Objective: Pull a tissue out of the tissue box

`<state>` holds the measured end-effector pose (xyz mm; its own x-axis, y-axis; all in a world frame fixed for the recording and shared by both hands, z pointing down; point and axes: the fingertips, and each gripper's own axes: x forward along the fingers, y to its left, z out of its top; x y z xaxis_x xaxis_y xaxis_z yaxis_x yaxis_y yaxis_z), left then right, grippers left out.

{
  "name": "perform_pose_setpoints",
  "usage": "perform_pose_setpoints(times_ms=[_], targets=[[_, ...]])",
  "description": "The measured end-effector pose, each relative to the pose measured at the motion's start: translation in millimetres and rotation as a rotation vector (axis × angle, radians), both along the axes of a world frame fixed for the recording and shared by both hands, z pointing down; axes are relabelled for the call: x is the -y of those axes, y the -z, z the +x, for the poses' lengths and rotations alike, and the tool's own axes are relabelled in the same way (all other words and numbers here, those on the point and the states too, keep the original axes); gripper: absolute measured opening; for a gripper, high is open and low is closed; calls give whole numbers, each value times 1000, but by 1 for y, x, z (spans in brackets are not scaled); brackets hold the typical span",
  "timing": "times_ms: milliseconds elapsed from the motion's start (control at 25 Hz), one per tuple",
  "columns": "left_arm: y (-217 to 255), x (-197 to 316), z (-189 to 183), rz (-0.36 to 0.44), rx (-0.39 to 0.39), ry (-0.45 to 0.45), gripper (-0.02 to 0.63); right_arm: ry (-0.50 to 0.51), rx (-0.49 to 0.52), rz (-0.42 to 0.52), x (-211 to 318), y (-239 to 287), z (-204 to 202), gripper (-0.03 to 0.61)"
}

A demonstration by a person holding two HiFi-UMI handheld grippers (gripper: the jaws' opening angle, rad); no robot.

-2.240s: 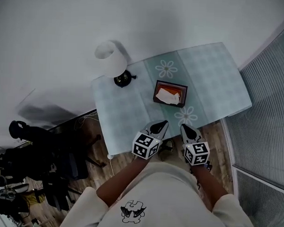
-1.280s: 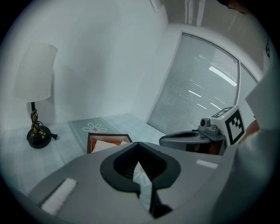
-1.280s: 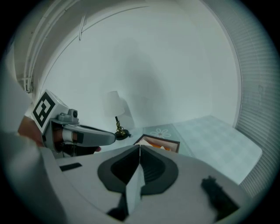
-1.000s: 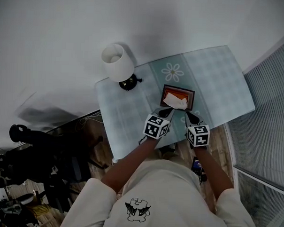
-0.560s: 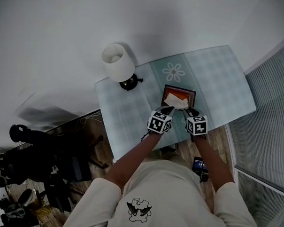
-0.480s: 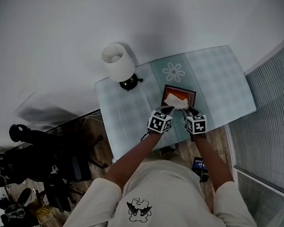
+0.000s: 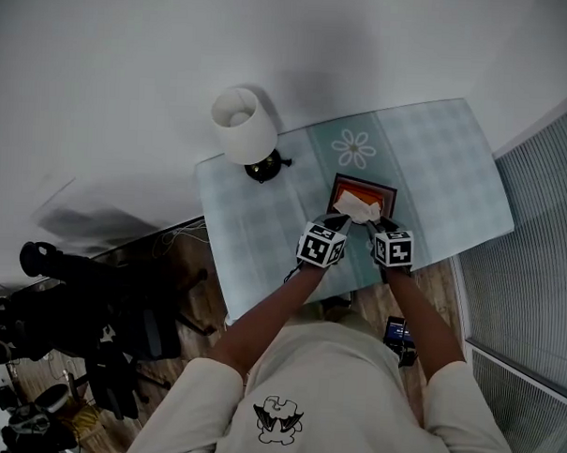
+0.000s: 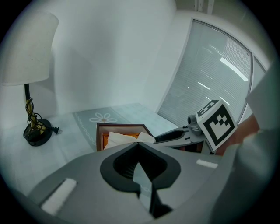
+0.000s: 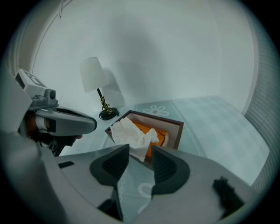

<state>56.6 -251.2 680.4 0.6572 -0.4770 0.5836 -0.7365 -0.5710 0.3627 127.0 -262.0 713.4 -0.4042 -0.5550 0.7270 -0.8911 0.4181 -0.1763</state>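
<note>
A dark brown tissue box (image 7: 365, 185) stands on the pale blue checked table (image 7: 436, 162), orange inside. A white tissue (image 7: 358, 211) spills over its near rim. My left gripper (image 7: 334, 218) sits at the box's near left corner, shut with nothing in it (image 8: 139, 144). My right gripper (image 7: 375, 226) is at the near right side. In the right gripper view its jaws (image 9: 140, 151) are opening. The tissue's (image 9: 131, 135) hanging lower corner lies between the tips, and the pads do not press it. The left gripper view shows the box (image 8: 99, 129) and a right finger (image 8: 173, 134).
A white-shaded lamp (image 7: 245, 125) on a dark base stands at the table's back left, its cord beside it (image 8: 37, 133). Window blinds (image 7: 534, 279) run along the right. Dark equipment (image 7: 64, 305) sits on the floor at left. The table's near edge is below my hands.
Both grippers have moved from beyond the table's near edge up to the tissue box's near rim and sunk toward it. The tissue still hangs over that rim.
</note>
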Motion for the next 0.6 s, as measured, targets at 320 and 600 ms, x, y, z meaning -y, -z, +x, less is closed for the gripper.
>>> perform_pose_setpoints(times_ms=[320,600], targets=[[0,-3,-5,-9,-10,11,6,19,11,13,-1,5,-10,18],[7,-6,-7,9,-15,9,6,15,29,43,-8,20,-15,16]])
